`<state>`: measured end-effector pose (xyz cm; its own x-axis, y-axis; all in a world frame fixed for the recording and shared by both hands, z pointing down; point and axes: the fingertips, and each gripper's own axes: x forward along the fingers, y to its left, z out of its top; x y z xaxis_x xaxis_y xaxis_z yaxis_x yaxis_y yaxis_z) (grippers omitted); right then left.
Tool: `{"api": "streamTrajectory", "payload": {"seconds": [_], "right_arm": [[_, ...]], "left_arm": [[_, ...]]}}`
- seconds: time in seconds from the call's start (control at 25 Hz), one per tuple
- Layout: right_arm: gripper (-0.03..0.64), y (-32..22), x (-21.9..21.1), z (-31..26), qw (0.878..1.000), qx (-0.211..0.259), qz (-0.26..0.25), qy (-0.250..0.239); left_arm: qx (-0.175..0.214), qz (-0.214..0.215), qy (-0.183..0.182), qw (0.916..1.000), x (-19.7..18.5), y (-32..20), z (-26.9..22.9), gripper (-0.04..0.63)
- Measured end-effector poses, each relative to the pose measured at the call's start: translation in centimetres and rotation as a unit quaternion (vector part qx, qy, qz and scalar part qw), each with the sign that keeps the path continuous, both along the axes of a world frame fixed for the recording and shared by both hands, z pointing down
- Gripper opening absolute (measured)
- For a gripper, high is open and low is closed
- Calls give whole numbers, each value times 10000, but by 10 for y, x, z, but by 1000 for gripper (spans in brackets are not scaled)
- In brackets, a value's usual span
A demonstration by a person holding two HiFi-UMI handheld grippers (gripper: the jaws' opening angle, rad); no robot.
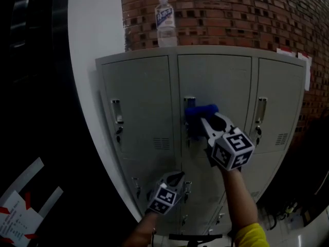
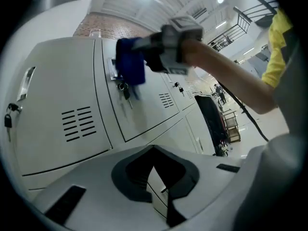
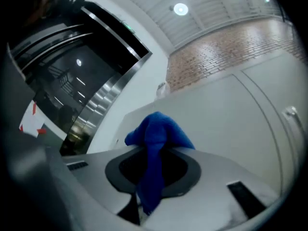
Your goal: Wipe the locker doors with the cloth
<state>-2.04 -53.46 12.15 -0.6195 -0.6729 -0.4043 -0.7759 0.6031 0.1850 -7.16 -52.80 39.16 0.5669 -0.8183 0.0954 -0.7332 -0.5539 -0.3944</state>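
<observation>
Left gripper [image 1: 165, 197] sits closest, low at abt 6 o'clock in head view. Its jaws look pinched together w/ nothing between them, and it hangs idle in front of the lower lockers.

Right gripper [image 1: 208, 123] is up at frame centre, jaws clamped tight on the blue cloth [image 1: 201, 112]. Cloth bunches out past the tips toward 11 o'clock, w/ a tail hanging back thru the jaws in the right gripper view.

Cloth is pressed on the middle upper door [image 1: 216, 81], at that door's 9 o'clock edge, right over the latch [image 1: 189, 103] (keys dangle under it in the left gripper view).

Progress: wiping looks under way on this door. No streaks or damp marks show, so can't tell how much of it is done. Left upper door [image 1: 139, 96], right upper door [image 1: 280, 96] and the lower row show no sign either way, so prob most of the job is left.

Bottle [image 1: 166, 22] stands on top at 12 o'clock, well apart from the cloth
</observation>
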Motion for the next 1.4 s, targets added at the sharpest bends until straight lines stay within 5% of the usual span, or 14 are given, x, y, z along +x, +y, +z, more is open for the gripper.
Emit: {"api": "streamTrajectory", "payload": {"seconds": [0.2, 0.44, 0.56, 0.76, 0.88, 1.0, 1.12, 1.2, 1.4], "right_arm": [[66, -17, -47, -135, 9994, 261, 32, 227], [64, -51, -45, -146, 9973, 11, 551, 487], [66, -50, 8, -146, 9963, 87, 827, 199], [66, -41, 162, -158, 9835, 25, 1611, -820], [66, -37, 197, -158, 9796, -59, 1672, -1111], [66, -30, 148, -141, 9892, -84, 1033, -1039], [66, -35, 28, -99, 9988, -404, -114, -232], [66, -48, -33, -76, 9979, -519, -294, 232], [66, -50, -36, -75, 9978, -552, -238, 272]], "left_arm": [[-32, 51, -28, 10000, 6, -8, 6, 2], [-64, 19, 150, 9999, 4, -17, 11, 2], [-6, 84, 205, 9998, 14, -21, 9, 2], [-14, 281, 75, 9996, 33, -20, 13, 2], [-103, 306, -5, 9995, 37, -21, 17, 2], [-195, 319, -17, 9993, 36, -18, 22, 2], [-293, 243, -33, 9993, 35, -15, 28, 2], [-331, 158, -10, 9993, 30, -12, 31, 2], [-321, 41, 74, 9994, 23, -10, 36, 2]]}}
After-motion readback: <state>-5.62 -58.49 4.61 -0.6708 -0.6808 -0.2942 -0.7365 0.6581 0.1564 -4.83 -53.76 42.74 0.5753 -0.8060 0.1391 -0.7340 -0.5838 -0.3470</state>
